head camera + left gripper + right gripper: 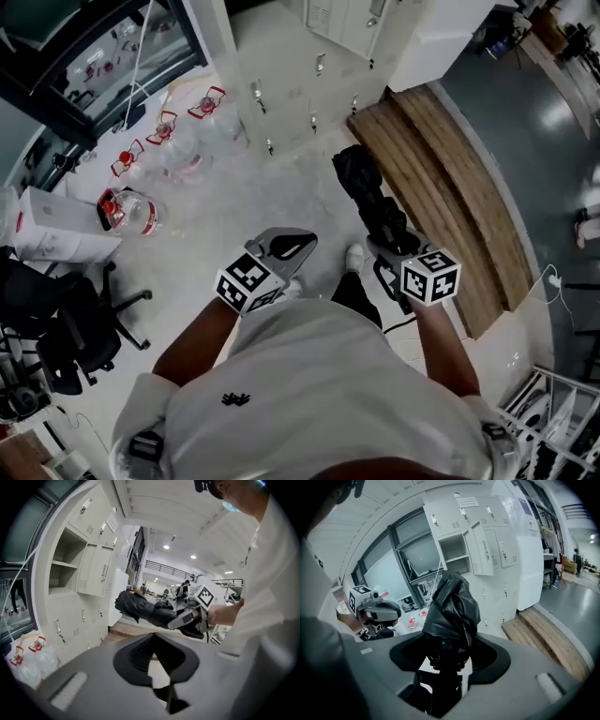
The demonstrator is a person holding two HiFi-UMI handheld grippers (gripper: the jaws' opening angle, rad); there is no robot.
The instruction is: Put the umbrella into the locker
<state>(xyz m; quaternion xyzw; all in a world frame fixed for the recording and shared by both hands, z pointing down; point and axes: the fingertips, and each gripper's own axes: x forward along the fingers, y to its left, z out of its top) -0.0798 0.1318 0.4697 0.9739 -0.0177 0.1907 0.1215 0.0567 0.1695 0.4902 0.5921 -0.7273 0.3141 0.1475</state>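
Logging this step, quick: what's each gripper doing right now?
Left gripper: open, empty.
Right gripper: shut on the black umbrella.

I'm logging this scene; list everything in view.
black folded umbrella: one, black, in right claw
white metal lockers: one bank, white, ahead, one door open
clear red-capped water jugs: at least four, floor by lockers
wooden platform: one, brown, right of lockers
white cardboard box: one, white, floor left
black office chair: one, black, left
left claw: one, grey, open, empty
right claw: one, grey, shut on umbrella
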